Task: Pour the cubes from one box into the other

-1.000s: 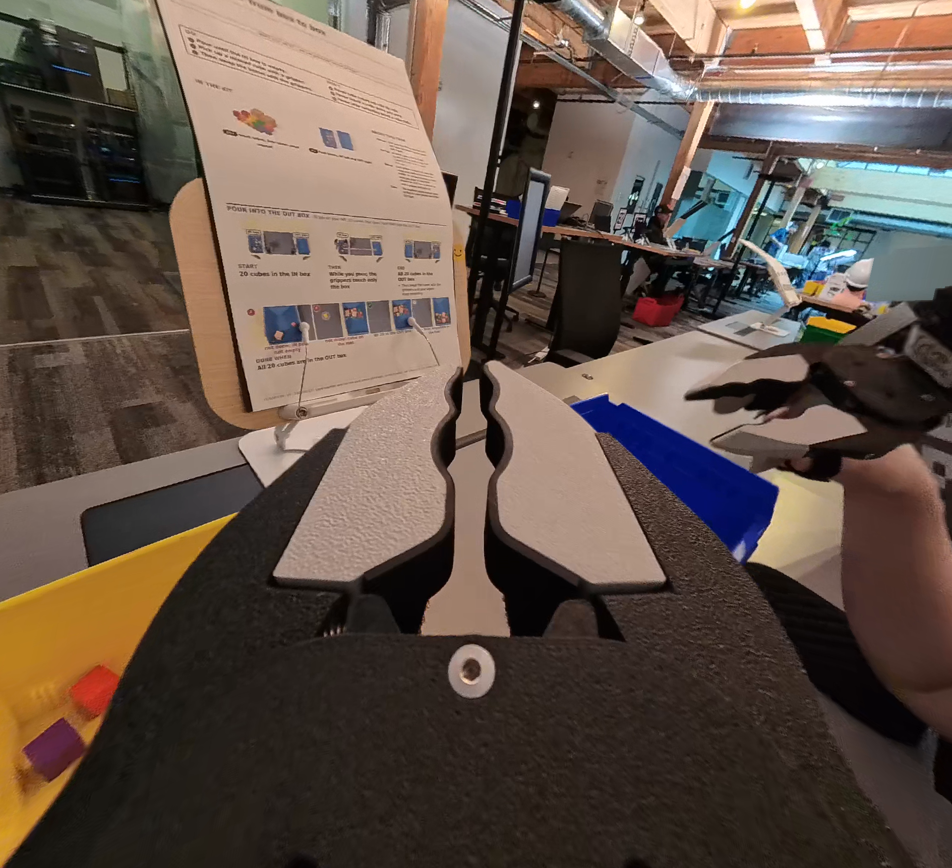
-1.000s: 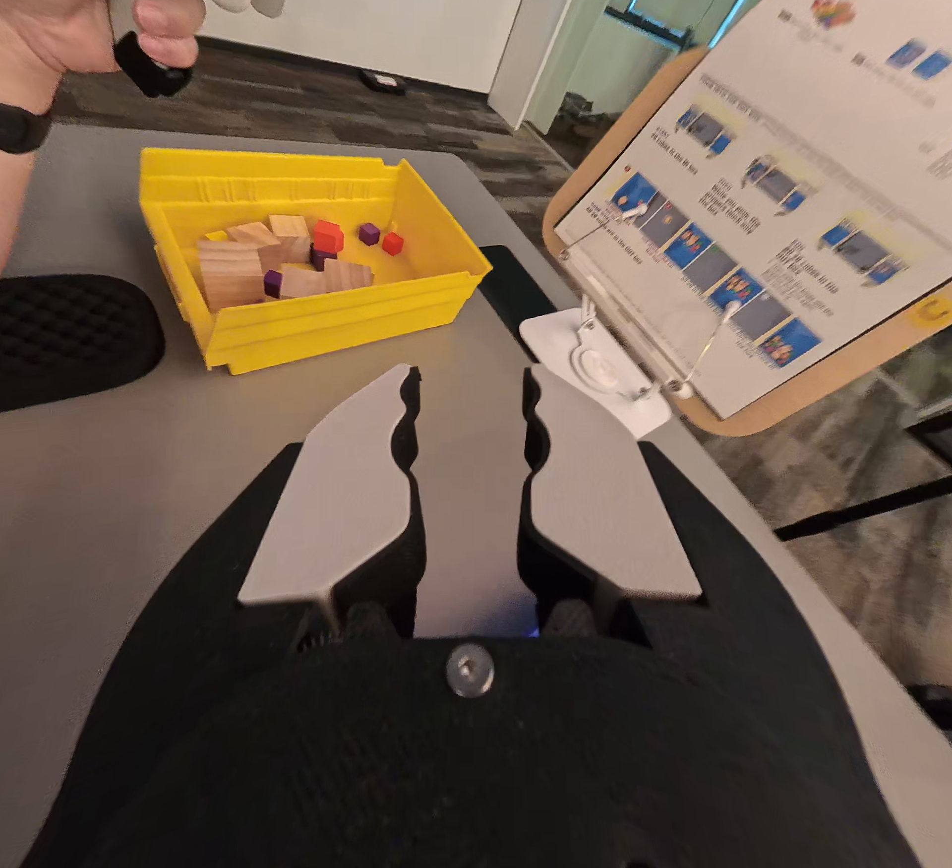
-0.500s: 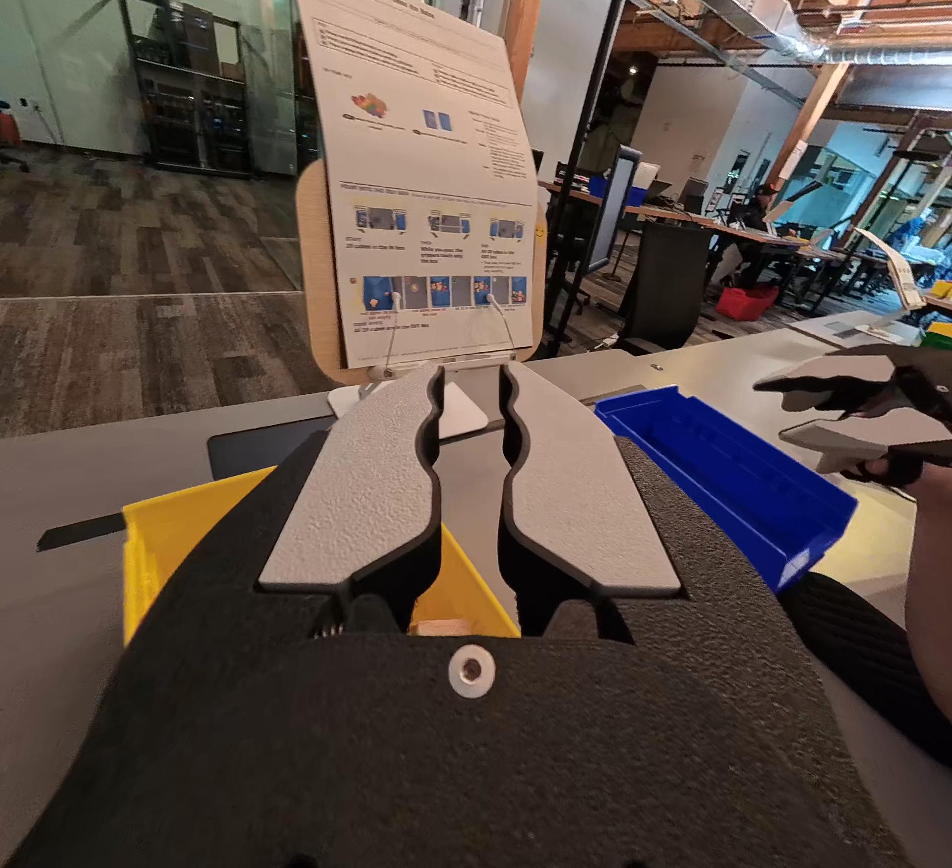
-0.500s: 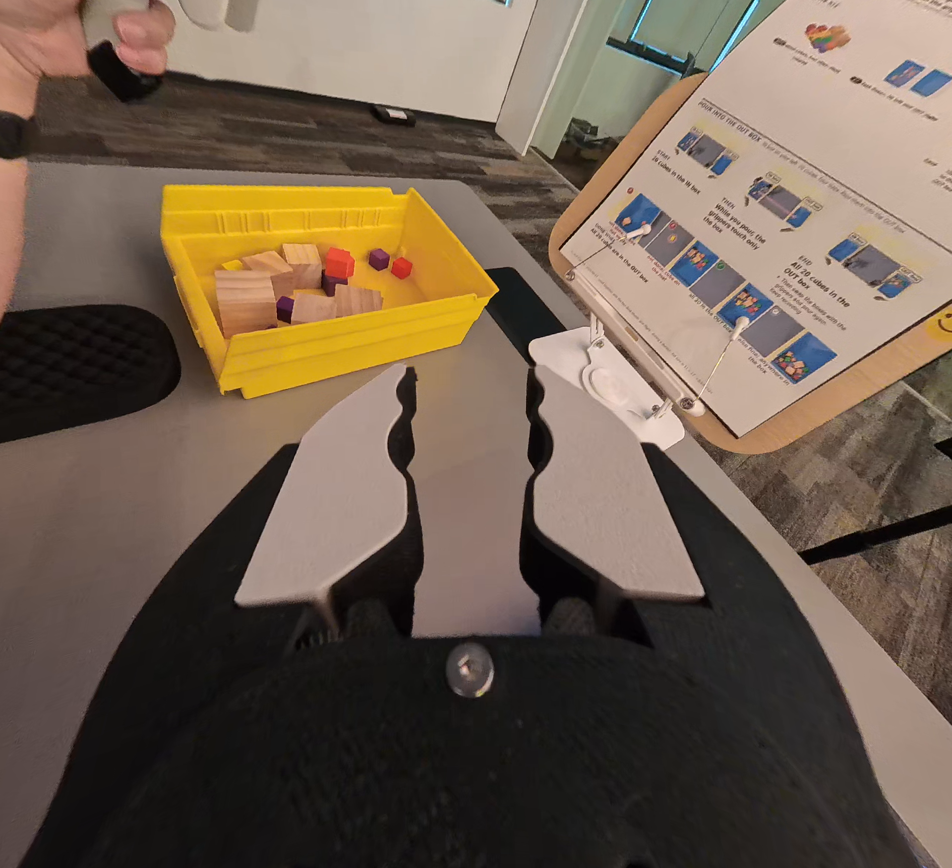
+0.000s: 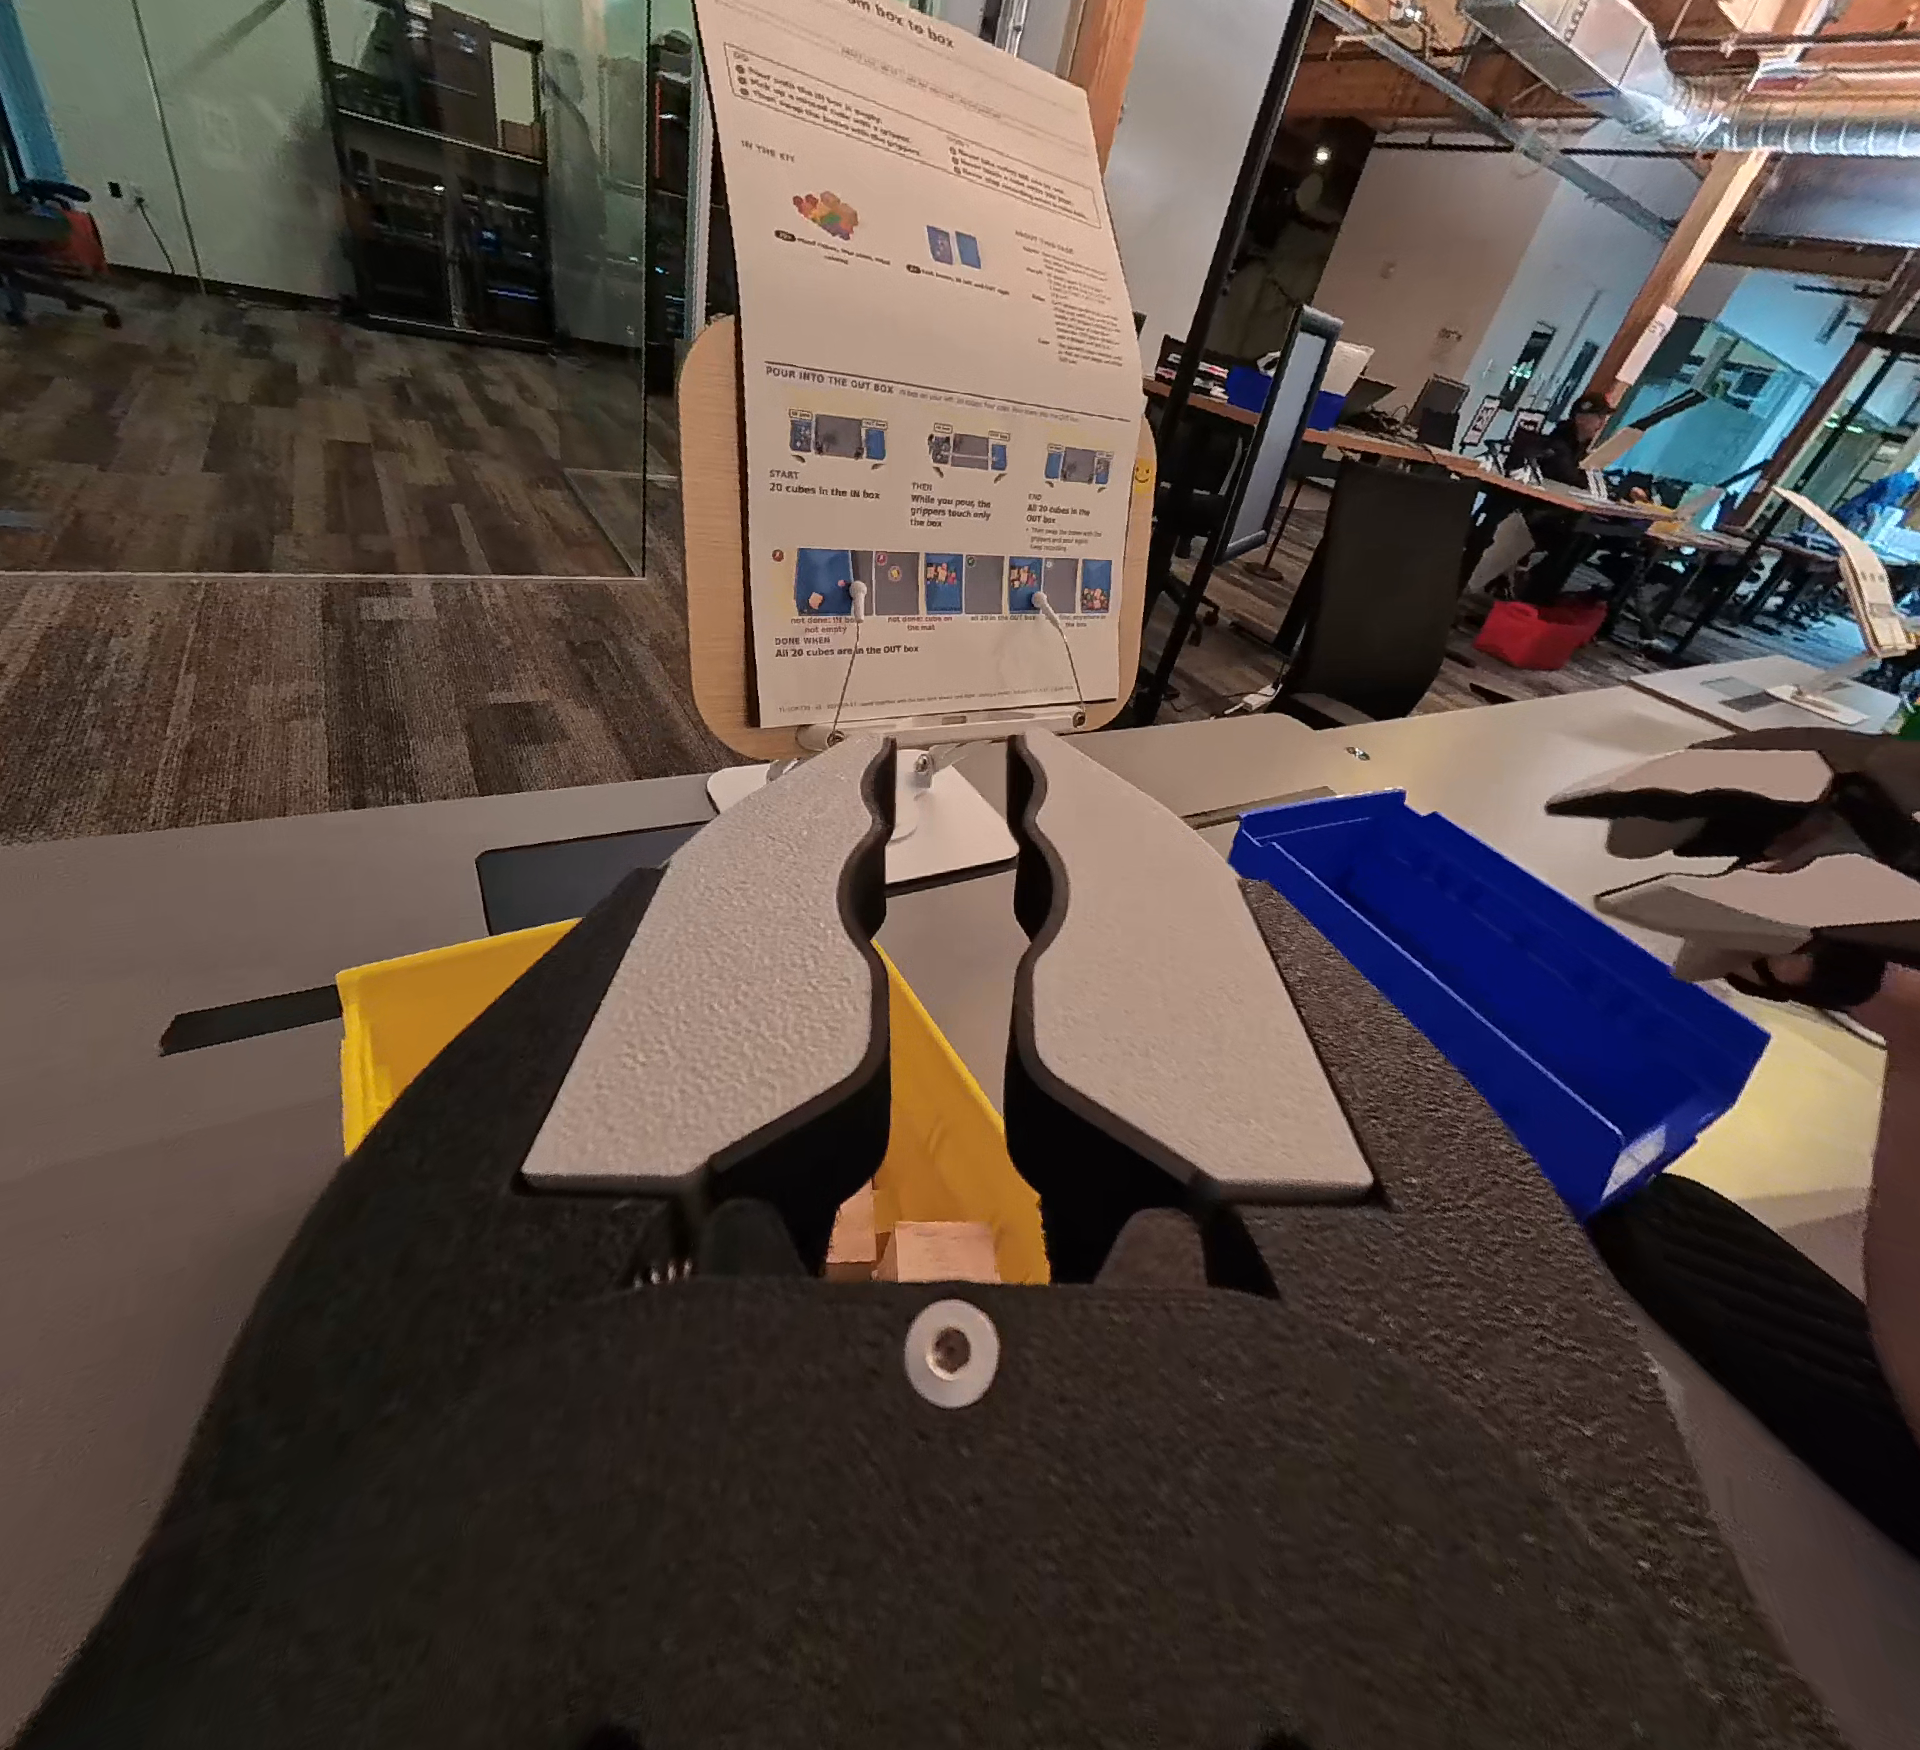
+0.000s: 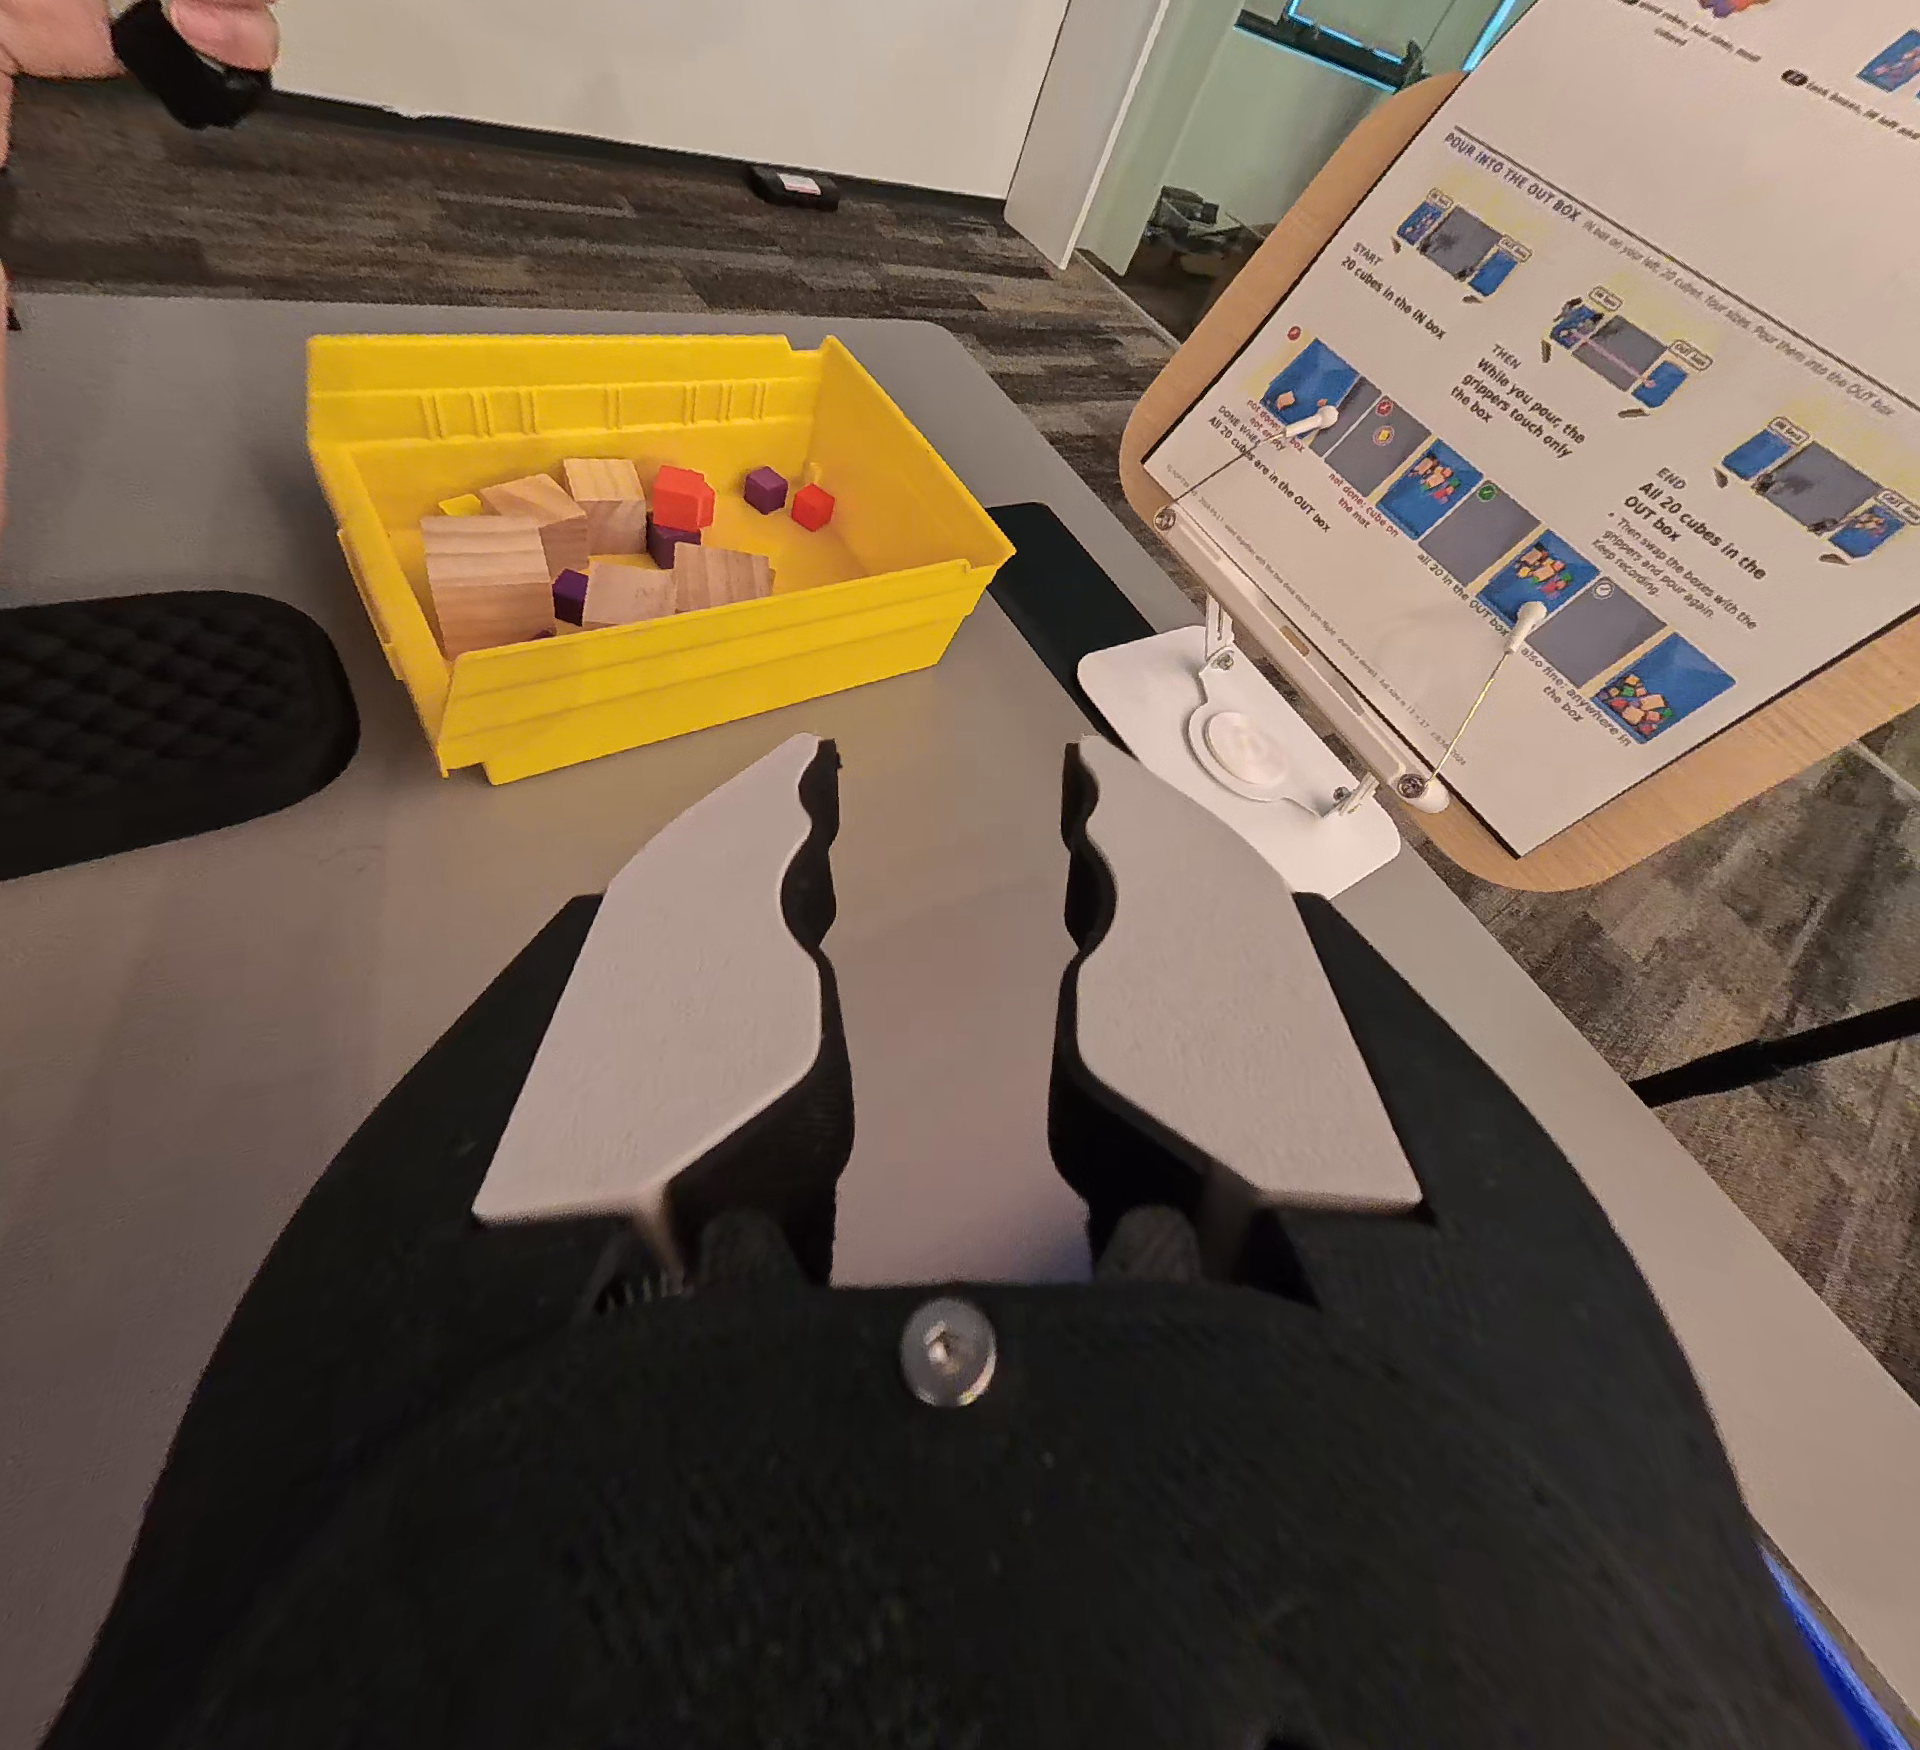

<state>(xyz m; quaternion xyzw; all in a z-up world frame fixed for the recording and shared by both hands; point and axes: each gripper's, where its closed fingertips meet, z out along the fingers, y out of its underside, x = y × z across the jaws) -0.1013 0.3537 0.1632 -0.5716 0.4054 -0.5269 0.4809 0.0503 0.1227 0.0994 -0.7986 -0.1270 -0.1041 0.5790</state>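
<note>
Swinging round over the past second, the left gripper [image 5: 945, 827] now looks down across the yellow box [image 6: 665, 661], where before only a corner of that box showed at its lower left; its fingers stand apart with nothing between them. That box lies directly beneath and just beyond this claw, on the left of the grey table [image 6: 208, 973]. It holds pale wooden cubes [image 6: 488, 573] with small red and purple ones [image 6: 681, 495]. The blue box [image 5: 1496, 983] sits to the right on the table, well apart from the yellow one, and no cubes show in it. Over the table's middle the right gripper [image 6: 951, 765] hangs, fingers also spread and gripping nothing, with the yellow box far-left of its tips. An instruction sheet on a stand [image 5: 935, 370] rises at the table's far edge.
</note>
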